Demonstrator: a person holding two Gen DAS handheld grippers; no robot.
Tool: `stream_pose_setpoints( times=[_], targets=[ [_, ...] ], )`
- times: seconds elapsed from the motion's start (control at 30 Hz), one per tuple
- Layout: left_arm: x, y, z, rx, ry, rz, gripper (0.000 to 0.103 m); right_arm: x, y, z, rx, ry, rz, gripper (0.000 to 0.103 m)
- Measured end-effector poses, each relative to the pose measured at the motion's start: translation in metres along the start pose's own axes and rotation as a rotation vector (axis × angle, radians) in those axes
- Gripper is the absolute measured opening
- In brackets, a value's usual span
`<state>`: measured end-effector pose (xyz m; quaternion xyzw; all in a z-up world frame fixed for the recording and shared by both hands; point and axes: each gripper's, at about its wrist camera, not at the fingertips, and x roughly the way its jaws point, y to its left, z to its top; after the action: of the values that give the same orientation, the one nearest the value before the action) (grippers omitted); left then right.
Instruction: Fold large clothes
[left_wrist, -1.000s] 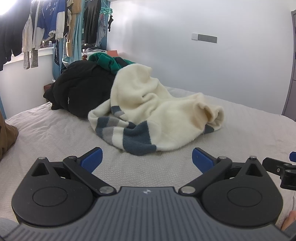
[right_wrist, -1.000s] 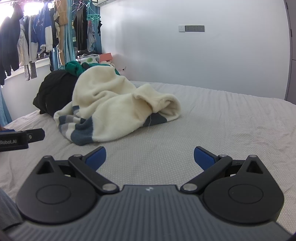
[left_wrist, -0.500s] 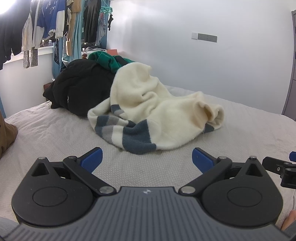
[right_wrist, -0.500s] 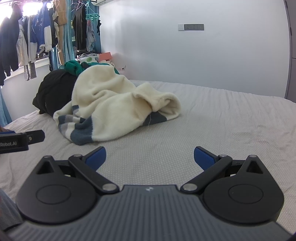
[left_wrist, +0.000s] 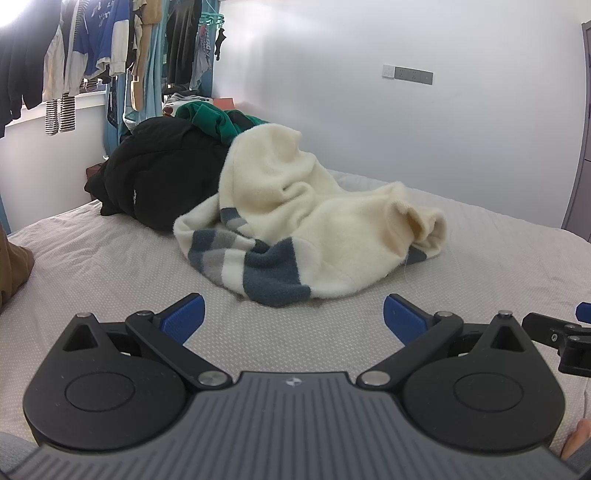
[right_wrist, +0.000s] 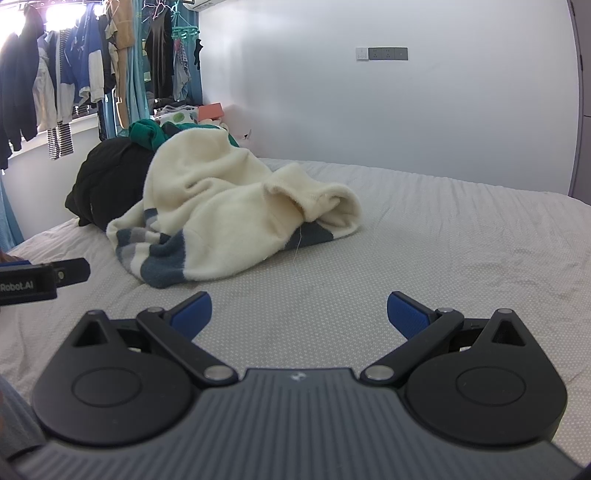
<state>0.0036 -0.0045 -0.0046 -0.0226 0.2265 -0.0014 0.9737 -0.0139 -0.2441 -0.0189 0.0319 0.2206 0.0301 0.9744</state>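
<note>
**Both claws released, short of the sweater**

The cream sweater (left_wrist: 314, 225) lies crumpled at the centre of the left view, on the bed (left_wrist: 110, 266). Its striped hem, blue and grey, forms the near edge at lower centre, and a rolled cuff ends its right side. Behind it to the upper left, touching it, sit a black garment (left_wrist: 159, 177) and a green one (left_wrist: 210, 120).

The left claw (left_wrist: 293, 314) is released, its blue fingers (left_wrist: 183, 317) wide apart above bare sheet, with the hem just beyond them. The right claw (right_wrist: 299, 312) is likewise released and grips nothing; in its view the sweater (right_wrist: 236, 214) sits up and left of centre. Bare bed (right_wrist: 461, 236) fills the right half of that frame up to the wall (right_wrist: 406, 110). Hanging clothes (right_wrist: 66, 77) crowd the upper left corner.
</note>
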Motion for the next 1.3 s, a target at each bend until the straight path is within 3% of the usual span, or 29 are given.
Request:
stream_pose_setpoints(
  times=[0.87, 1.13, 1.3],
  targets=[
    [0.017, 0.001, 0.011, 0.010, -0.008, -0.035, 0.103, 0.019, -0.003, 0.001, 0.014, 0.032, -0.017, 0.103],
    [0.055, 0.009, 0.034, -0.023, 0.003, -0.082, 0.103, 0.044, -0.011, 0.014, 0.009, 0.051, -0.027, 0.103],
    [0.086, 0.012, 0.047, -0.022, 0.002, -0.119, 0.103, 0.070, -0.023, 0.032, 0.084, 0.052, 0.006, 0.103]
  ],
)
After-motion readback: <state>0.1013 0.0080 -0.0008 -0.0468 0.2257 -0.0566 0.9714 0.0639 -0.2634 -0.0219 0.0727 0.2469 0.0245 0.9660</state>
